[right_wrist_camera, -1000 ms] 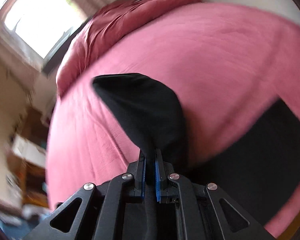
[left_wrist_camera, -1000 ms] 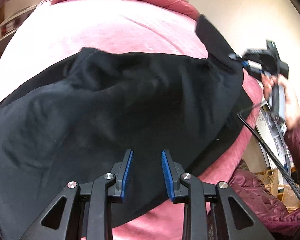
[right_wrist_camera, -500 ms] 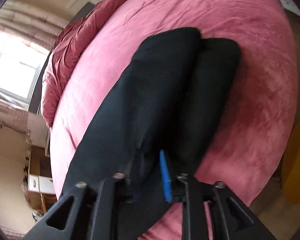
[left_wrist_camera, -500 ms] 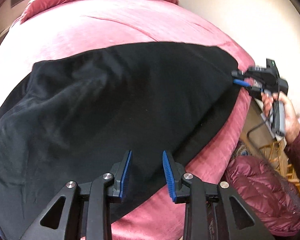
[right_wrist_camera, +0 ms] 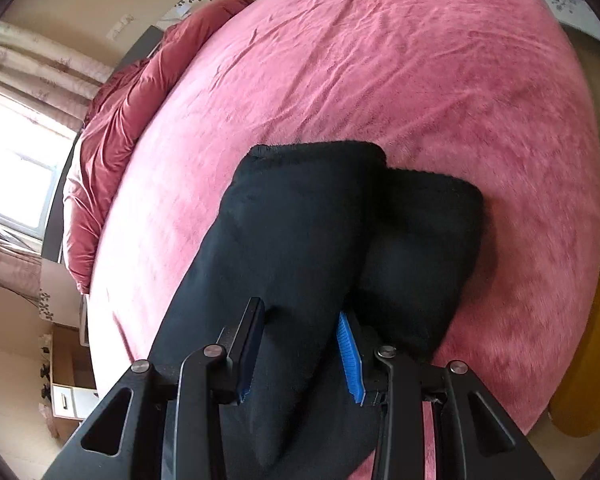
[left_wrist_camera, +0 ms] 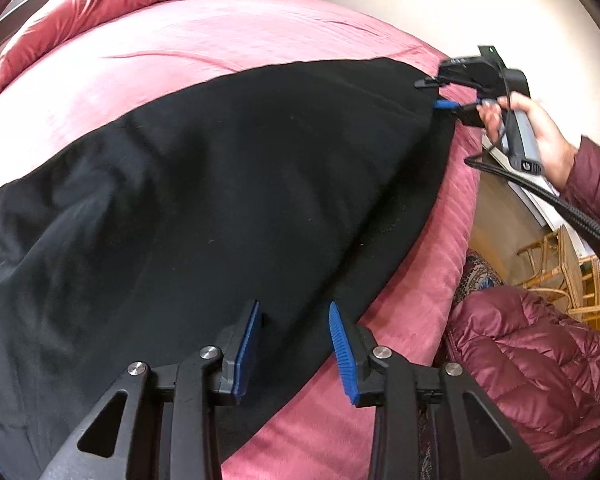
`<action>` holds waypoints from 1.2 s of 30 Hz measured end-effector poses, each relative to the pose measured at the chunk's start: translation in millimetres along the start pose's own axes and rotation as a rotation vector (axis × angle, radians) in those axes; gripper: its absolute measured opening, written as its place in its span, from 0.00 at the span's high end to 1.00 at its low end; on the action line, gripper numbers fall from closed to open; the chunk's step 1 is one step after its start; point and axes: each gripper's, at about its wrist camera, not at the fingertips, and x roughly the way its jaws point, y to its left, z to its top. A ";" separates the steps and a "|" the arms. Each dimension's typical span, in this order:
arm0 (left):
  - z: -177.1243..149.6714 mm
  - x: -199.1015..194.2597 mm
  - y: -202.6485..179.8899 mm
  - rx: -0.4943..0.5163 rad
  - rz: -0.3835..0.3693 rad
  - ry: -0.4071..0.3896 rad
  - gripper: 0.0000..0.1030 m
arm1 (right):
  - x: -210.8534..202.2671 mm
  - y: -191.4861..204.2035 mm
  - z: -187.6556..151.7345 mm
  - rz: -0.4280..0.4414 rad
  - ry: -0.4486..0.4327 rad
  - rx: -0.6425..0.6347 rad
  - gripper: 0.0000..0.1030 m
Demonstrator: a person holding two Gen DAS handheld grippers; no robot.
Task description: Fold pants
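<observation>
L gripper [left_wrist_camera: 294, 344]: my jaws spread wide, tilted down over the near edge of the pants [left_wrist_camera: 220, 200] — cloth lies under and between the blue pads [left_wrist_camera: 247, 350], nothing pinched.
R gripper [right_wrist_camera: 302, 354]: my jaws spread too, held low at the pants' end; in the L-wrist view it sits at the far R corner of the cloth [left_wrist_camera: 440, 94], my R hand [left_wrist_camera: 540, 136] wrapped round the handle, wrist angled in toward the bed.
Pants [right_wrist_camera: 308, 240]: black, spread flat across the pink bed [left_wrist_camera: 200, 52]; one leg lies on top of the other, cuffs offset — upper leg runs up between my R jaws, lower leg just beside the R pad.
Contact R: upper leg sits in the gap; whether the pads touch it — cannot tell.
Bkgd: red duvet [right_wrist_camera: 116, 128] bunched at the bed's far end; my puffer jacket [left_wrist_camera: 540, 360] at lower R.
</observation>
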 end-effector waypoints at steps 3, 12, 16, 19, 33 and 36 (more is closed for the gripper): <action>6.5 13.6 -6.5 0.006 0.003 0.008 0.65 | 4.7 4.7 4.7 -0.009 0.006 -0.014 0.64; 20.1 35.1 -23.4 0.046 -0.022 0.004 0.66 | 23.6 17.9 17.2 -0.021 0.021 -0.019 0.64; 20.8 37.1 -17.0 0.030 -0.015 -0.001 0.89 | 20.3 19.9 20.2 -0.031 0.012 -0.045 0.79; 24.0 32.5 -6.9 -0.027 -0.038 -0.017 0.93 | 14.6 25.4 24.0 -0.036 -0.004 -0.068 0.90; 4.6 -7.5 -9.9 -0.047 -0.231 -0.065 0.95 | -32.8 33.8 10.1 -0.038 -0.043 -0.237 0.92; -1.3 7.1 -8.4 -0.063 -0.227 -0.023 0.94 | -22.4 1.8 3.4 -0.049 -0.010 -0.147 0.92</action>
